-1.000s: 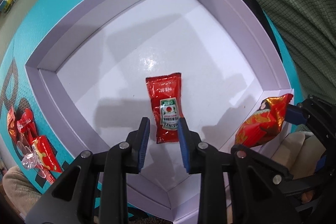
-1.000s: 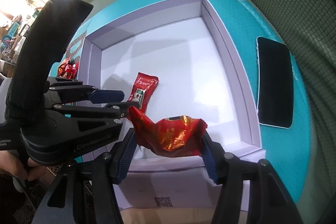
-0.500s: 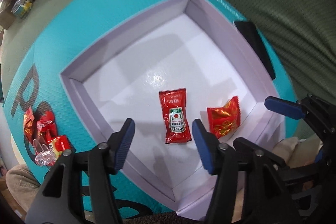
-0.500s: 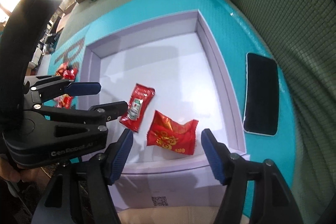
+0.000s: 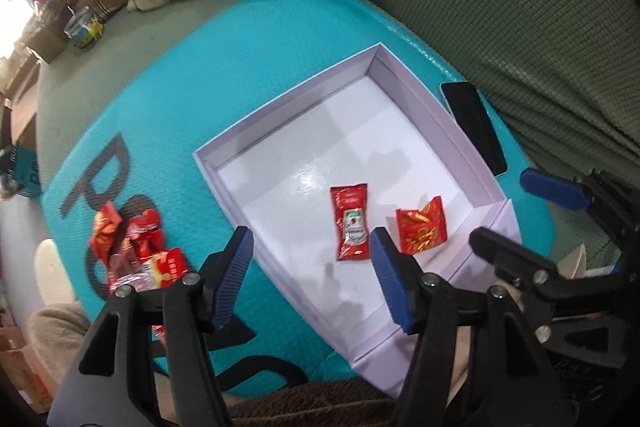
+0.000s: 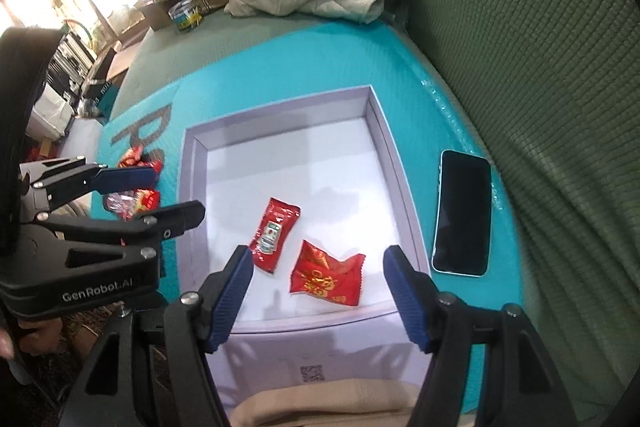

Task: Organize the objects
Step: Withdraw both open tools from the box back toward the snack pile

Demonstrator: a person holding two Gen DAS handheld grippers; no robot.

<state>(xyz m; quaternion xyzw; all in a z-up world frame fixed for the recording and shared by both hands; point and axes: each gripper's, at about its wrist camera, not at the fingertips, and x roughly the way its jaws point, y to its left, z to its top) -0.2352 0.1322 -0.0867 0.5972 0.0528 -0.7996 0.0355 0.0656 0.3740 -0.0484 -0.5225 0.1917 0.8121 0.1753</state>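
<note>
Both your grippers hang open and empty over the white box.

Your left gripper has just been opening; your right gripper holds nothing either. In the box lie a ketchup packet and a red snack packet, near but apart. More red packets sit outside on the teal mat; a phone lies beyond the box.

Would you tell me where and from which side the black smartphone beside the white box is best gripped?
Grip the black smartphone across its two long edges, coming straight down from above. It lies flat, screen up, on the teal mat, narrow enough across; a gap separates it from the white box.
</note>
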